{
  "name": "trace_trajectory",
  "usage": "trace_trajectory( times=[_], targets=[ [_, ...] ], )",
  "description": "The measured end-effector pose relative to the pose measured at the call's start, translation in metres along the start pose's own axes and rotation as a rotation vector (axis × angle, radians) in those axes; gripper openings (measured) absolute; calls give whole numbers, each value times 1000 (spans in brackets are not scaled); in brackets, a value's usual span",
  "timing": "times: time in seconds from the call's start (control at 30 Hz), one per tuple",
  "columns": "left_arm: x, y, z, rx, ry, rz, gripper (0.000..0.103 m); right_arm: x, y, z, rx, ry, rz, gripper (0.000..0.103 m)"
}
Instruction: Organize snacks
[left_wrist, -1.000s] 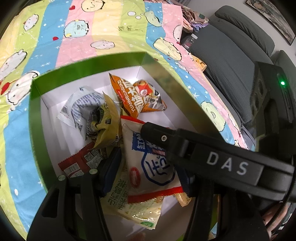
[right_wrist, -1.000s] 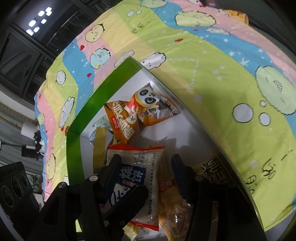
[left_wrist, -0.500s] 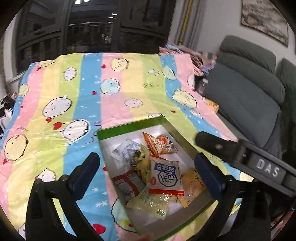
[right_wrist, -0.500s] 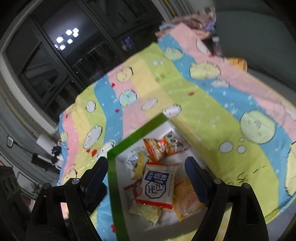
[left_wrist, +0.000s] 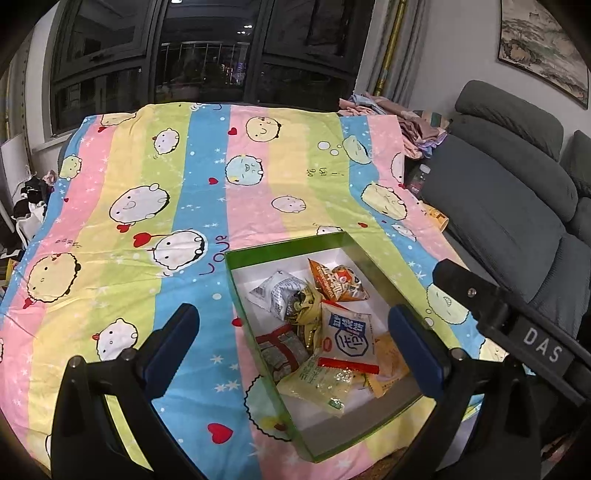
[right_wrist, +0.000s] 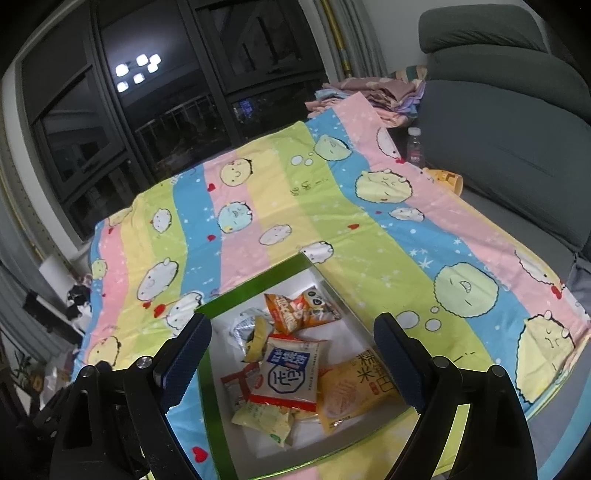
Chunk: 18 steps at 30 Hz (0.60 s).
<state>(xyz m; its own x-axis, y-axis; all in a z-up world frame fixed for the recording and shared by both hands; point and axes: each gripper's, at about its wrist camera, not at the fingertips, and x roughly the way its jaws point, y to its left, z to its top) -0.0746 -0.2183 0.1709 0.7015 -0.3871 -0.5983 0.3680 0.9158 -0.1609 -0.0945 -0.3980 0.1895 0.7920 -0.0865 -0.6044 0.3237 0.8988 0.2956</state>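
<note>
A green-rimmed box (left_wrist: 284, 245) (right_wrist: 255, 286) with a white inside lies on the striped cartoon cloth and holds several snack packets. On top lies a white-and-blue packet with a red edge (left_wrist: 347, 338) (right_wrist: 290, 373). An orange packet (left_wrist: 334, 278) (right_wrist: 295, 306) sits at the far end, a yellow packet (right_wrist: 354, 387) at the right. My left gripper (left_wrist: 295, 343) hangs open above the box, nothing between its fingers. My right gripper (right_wrist: 291, 354) is also above the box, jaws still opening, holding nothing. The right gripper's body marked DAS (left_wrist: 517, 328) shows in the left wrist view.
The striped cloth (left_wrist: 147, 206) (right_wrist: 369, 229) covers a table-like surface. A grey sofa (left_wrist: 517, 192) (right_wrist: 509, 140) stands at the right, with folded fabric (right_wrist: 369, 96) and a small bottle (right_wrist: 414, 146) beside it. Dark windows are behind.
Both grippers have let go of the white-and-blue packet, opened wide and risen out of the box. The packet now lies on the pile.
</note>
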Motion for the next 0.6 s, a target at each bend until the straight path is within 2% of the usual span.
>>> trace_trajectory(
  times=[0.27,0.4,0.6],
  targets=[
    [6,0,-2,-3,45,-15,103,-1,-6,-1,15,4,-37,90],
    [6,-2,-3,10,44,6,103,-1,-8,0,23,1,-49,90],
    [8,0,-5,11,63,-8,103,-7,-7,-1,20,-11,-69,90]
  ],
)
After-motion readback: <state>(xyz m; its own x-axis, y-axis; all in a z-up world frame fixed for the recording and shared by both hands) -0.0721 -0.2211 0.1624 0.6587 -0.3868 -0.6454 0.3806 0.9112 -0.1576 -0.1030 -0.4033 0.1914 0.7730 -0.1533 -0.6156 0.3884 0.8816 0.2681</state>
